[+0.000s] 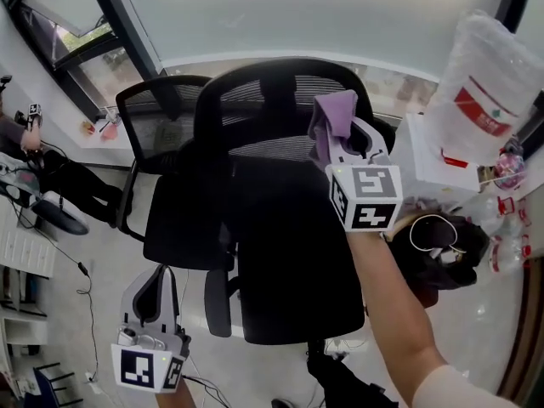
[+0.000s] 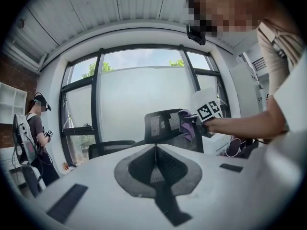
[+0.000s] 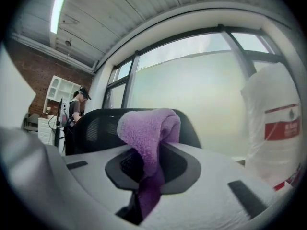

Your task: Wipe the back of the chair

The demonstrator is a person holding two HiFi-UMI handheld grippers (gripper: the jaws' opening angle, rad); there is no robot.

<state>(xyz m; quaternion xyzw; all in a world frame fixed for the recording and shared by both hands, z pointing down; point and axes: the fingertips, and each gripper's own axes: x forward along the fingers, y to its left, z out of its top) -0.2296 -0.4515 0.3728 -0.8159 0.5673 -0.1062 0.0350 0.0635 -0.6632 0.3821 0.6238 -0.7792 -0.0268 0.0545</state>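
A room with a pale floor (image 1: pixel 93 262) and a wide frosted window pane (image 1: pixel 323 11) is seen from above. A black office chair with a mesh back (image 1: pixel 280 143) is set before the window, and a second black mesh chair (image 1: pixel 157 113) is placed just beside it, at its left in the head view.

A purple terry cloth (image 1: pixel 333 113) is clamped between the jaws of the right gripper (image 1: pixel 333 143). It is held against the upper part of the nearer chair's back, close to the top edge. In the right gripper view the cloth is seen folded over and bulging above the jaws.

The left gripper (image 1: pixel 160 274) is held low beside the seat, well apart from the chair back. Its jaws are brought together with nothing between them.

A white plastic bag with a red label (image 1: pixel 489 75) is seen at the right; its contents cannot be made out. A black bag (image 1: pixel 442 253) is seen below it, and what it holds cannot be told either.
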